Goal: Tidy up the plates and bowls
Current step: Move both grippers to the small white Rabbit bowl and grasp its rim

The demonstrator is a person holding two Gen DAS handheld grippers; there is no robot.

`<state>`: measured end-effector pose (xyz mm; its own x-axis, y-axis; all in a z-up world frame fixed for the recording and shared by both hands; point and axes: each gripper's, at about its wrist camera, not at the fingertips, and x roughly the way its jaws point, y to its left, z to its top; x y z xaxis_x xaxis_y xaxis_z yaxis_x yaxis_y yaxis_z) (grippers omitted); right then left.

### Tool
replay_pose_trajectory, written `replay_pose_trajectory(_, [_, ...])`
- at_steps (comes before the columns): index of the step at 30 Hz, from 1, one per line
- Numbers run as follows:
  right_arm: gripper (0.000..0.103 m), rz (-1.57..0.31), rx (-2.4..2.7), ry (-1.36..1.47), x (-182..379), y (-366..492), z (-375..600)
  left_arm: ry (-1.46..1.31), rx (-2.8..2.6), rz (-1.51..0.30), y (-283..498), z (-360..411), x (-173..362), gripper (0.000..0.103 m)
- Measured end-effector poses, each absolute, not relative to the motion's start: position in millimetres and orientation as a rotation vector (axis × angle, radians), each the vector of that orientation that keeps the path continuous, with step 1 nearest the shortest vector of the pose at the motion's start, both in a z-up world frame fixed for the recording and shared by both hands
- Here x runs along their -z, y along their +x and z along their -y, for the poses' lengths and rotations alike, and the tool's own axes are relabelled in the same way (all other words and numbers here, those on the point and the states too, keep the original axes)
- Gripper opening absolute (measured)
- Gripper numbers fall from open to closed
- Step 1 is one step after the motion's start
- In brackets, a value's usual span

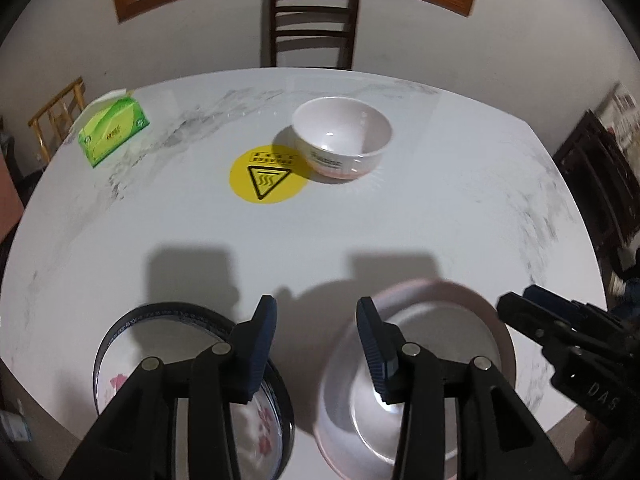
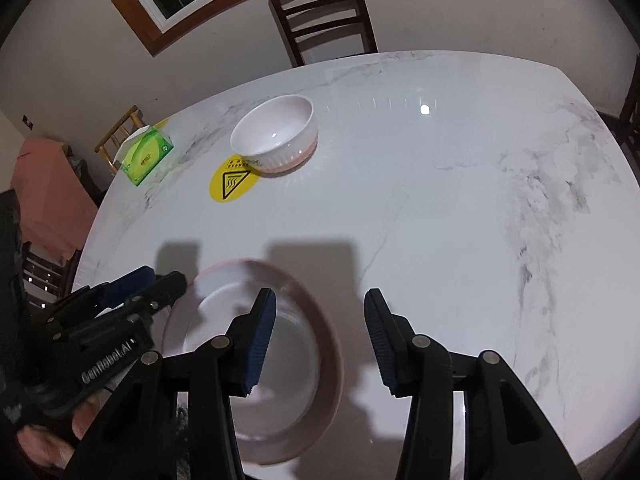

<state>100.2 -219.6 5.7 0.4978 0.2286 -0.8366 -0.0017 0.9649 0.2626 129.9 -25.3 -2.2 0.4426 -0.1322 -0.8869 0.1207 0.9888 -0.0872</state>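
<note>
A white bowl with a pink base [image 1: 341, 137] [image 2: 276, 134] stands on the far middle of the marble table. A pink-rimmed white plate [image 1: 440, 344] [image 2: 296, 360] lies near the front edge. A dark-rimmed plate with pink flowers [image 1: 124, 364] lies to its left, seen only in the left wrist view. My left gripper [image 1: 316, 346] is open and empty, hovering between the two plates. My right gripper [image 2: 318, 342] is open and empty over the pink plate's right edge. The left gripper shows in the right wrist view [image 2: 160, 280]; the right gripper shows in the left wrist view [image 1: 516, 304].
A round yellow hot-surface sticker [image 1: 266, 180] [image 2: 232, 184] lies beside the bowl. A green tissue box [image 1: 113, 130] [image 2: 147, 156] sits at the far left. A dark wooden chair [image 1: 314, 20] [image 2: 326, 16] stands behind the table [image 1: 440, 220].
</note>
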Motion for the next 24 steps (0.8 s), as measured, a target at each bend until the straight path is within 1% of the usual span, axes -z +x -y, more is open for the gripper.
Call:
replay_pose_trajectory(13, [0.043, -1.049, -0.210, 0.278, -0.3, 195.8, 240.3, -0.282, 0.100, -1.136, 231.4, -20.8, 16.8, 0.042])
replay_pose_trajectory(19, [0.043, -1.053, -0.247, 0.311, 5.1, 244.5, 237.8, -0.342, 0.137, -1.120, 268.7, -14.7, 19.4, 0.042])
replay_pose_trajectory(24, [0.043, -1.064, -0.260, 0.311, 9.8, 278.5, 227.9, -0.374, 0.129, -1.144, 299.2, -8.8, 32.4, 0.042])
